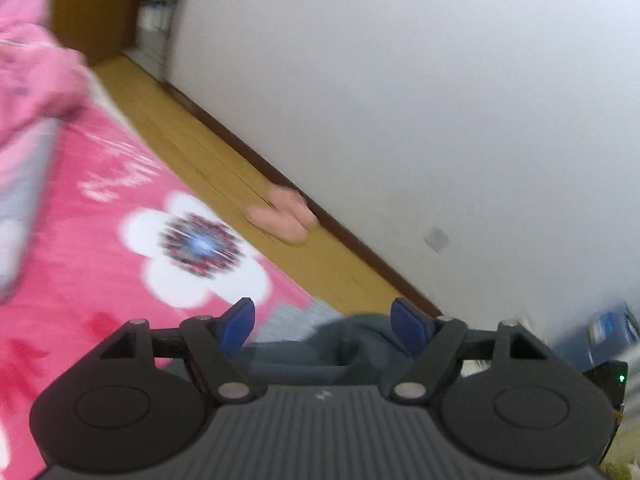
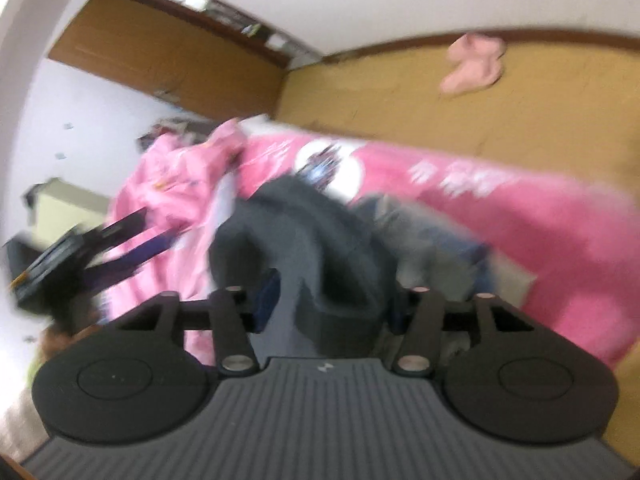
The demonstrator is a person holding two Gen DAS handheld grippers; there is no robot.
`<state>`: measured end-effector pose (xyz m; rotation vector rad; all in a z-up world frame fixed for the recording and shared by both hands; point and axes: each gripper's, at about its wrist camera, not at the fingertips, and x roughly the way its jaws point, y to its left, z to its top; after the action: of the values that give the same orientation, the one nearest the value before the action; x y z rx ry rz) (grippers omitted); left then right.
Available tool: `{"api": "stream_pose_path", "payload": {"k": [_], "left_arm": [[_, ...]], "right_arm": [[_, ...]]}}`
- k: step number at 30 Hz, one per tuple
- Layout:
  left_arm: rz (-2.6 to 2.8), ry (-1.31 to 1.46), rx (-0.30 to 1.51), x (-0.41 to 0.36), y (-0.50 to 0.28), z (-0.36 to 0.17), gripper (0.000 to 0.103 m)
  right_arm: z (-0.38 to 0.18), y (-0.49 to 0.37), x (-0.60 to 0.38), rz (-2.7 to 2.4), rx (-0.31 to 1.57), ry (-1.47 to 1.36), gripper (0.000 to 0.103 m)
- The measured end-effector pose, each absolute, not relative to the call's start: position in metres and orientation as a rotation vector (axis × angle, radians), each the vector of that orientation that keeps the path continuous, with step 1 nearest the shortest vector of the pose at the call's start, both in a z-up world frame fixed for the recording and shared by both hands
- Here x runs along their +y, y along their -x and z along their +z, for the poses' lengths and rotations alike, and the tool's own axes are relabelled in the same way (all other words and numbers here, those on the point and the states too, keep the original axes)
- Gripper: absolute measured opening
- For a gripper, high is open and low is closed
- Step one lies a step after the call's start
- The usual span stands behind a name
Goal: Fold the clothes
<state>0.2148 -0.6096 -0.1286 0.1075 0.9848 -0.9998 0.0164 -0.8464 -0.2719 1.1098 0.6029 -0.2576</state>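
Bedroom, mid-fold: the left gripper [image 1: 325, 326] hangs over the edge of a bed [image 1: 80, 280] spread w/ a pink floral cover, its blue fingers [image 1: 236, 326] wide apart and empty. A dark grey garment [image 2: 304, 240] lies bunched on the cover directly below and in front of the right gripper [image 2: 330, 304]. In the left wrist view only a fold of the garment shows, under the fingers but not pinched.

Right gripper's fingers stand partly apart w/ grey cloth rising between them. The frame is too blurred to tell whether the pads press on it; it reads more like cloth lying loose in the gap than a firm grip. A second heap, pink clothes [image 2: 176, 176], sits on the bed beyond the garment. A pink item [image 2: 474, 64] lies on the wood floor near the wall, well apart from the bed.

Judgement: the garment isn't flat yet, so the step in hand looks like re-gripping to spread or fold it. To do it well, each gripper should take one corner or hem, not a bunched middle, w/ a single layer between the fingers. Then pull apart evenly to take out slack before laying the fold over. Keep the cloth on the bed and clear of the pink heap. Slower moves would help; both views are motion-blurred.
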Motion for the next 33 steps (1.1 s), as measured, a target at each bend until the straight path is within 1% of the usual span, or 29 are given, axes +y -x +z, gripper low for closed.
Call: {"api": "stream_pose_path", "payload": {"k": [3, 5, 9, 13, 15, 18, 21, 22, 24, 30, 31, 32, 33], "left_arm": [[-0.895, -0.082, 0.952, -0.563, -0.203, -0.109, 0.077], [-0.845, -0.079, 0.970, -0.542, -0.189, -0.109, 0.077], [-0.762, -0.091, 1.080, -0.526, -0.147, -0.140, 0.076], [-0.689, -0.207, 1.088, -0.540, -0.114, -0.178, 0.075], [-0.640, -0.250, 1.081, -0.549, -0.109, -0.195, 0.070], [-0.600, -0.250, 1.081, -0.560, -0.110, -0.212, 0.070], [-0.556, -0.262, 1.113, -0.569, -0.112, -0.229, 0.070], [-0.542, -0.268, 1.127, -0.571, -0.113, -0.235, 0.070], [-0.522, -0.270, 1.152, -0.574, -0.112, -0.246, 0.070], [-0.475, -0.240, 1.197, -0.575, -0.114, -0.260, 0.072], [-0.471, -0.238, 1.200, -0.575, -0.115, -0.261, 0.072], [-0.465, -0.238, 1.201, -0.576, -0.115, -0.262, 0.073], [-0.458, -0.238, 1.202, -0.577, -0.115, -0.264, 0.075]], "right_arm": [[-0.256, -0.010, -0.863, -0.342, 0.580, -1.043, 0.055], [-0.238, -0.022, -0.865, -0.324, 0.585, -0.929, 0.055], [-0.208, -0.072, -0.853, -0.181, 0.640, -0.667, 0.055], [-0.198, -0.145, -0.827, -0.010, 0.739, -0.438, 0.055], [-0.204, -0.173, -0.836, -0.010, 0.804, -0.444, 0.057], [-0.230, -0.218, -0.860, -0.028, 0.963, -0.547, 0.059], [-0.253, -0.240, -0.861, -0.028, 1.117, -0.633, 0.059], [-0.253, -0.239, -0.856, -0.018, 1.139, -0.625, 0.059], [-0.248, -0.231, -0.842, 0.003, 1.137, -0.574, 0.058], [-0.226, -0.207, -0.800, 0.040, 1.066, -0.284, 0.056], [-0.221, -0.203, -0.793, 0.048, 1.052, -0.235, 0.054], [-0.217, -0.198, -0.787, 0.059, 1.038, -0.191, 0.048], [-0.214, -0.193, -0.780, 0.070, 1.023, -0.143, 0.046]]}}
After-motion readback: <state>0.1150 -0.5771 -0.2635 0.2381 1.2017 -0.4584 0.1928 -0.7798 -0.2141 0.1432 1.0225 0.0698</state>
